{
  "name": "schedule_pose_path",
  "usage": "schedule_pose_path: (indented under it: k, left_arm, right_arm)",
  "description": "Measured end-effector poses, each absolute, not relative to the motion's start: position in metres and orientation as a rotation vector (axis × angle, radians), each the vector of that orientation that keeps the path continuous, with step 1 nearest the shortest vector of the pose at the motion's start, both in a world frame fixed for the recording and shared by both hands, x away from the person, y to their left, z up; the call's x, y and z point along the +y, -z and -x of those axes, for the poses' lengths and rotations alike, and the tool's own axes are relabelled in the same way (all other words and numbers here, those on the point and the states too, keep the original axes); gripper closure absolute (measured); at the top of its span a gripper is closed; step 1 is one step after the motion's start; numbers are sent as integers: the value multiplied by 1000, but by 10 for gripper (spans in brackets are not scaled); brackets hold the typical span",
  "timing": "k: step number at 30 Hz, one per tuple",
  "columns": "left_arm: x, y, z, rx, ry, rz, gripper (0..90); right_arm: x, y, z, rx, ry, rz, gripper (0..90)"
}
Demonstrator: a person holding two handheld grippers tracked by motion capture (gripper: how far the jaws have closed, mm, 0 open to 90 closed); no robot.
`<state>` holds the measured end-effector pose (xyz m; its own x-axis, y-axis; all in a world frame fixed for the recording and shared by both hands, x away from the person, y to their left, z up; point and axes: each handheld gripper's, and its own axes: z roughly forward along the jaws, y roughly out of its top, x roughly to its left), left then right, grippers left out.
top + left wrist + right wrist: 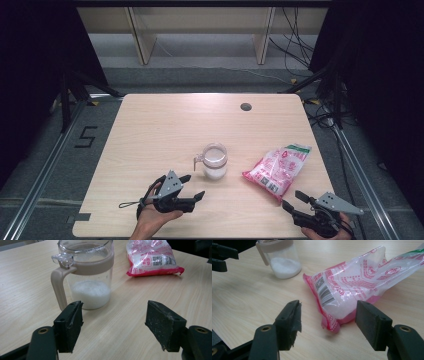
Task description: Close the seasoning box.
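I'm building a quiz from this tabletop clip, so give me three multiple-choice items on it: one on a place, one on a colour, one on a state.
1. Where does the bag lie relative to the jar in the high view?
A. To its right
B. To its left
C. Inside it

2. What colour is the jar's handle?
A. Blue
B. Beige
C. Black

3. How do the left tongs stand?
A. Shut on the jar
C. Shut on the bag
B. Open, holding nothing

Answers:
1. A, the bag rests on the table right of the jar, apart from it.
2. B, the handle and collar show beige in the left gripper view.
3. B, the jaws stand wide apart with bare table between them, the jar just beyond.
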<state>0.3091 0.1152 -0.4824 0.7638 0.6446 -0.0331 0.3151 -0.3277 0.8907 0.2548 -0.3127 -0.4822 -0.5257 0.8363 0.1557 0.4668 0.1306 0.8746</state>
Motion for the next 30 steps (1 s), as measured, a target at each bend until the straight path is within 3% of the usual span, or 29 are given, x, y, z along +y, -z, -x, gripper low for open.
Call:
schedule_pose_path:
  k: [30]
  left_arm:
    - [130, 501, -288, 766, -399, -2007, 269]
  right_arm:
    - [-305, 485, -252, 2123, -1314, -1222, 364]
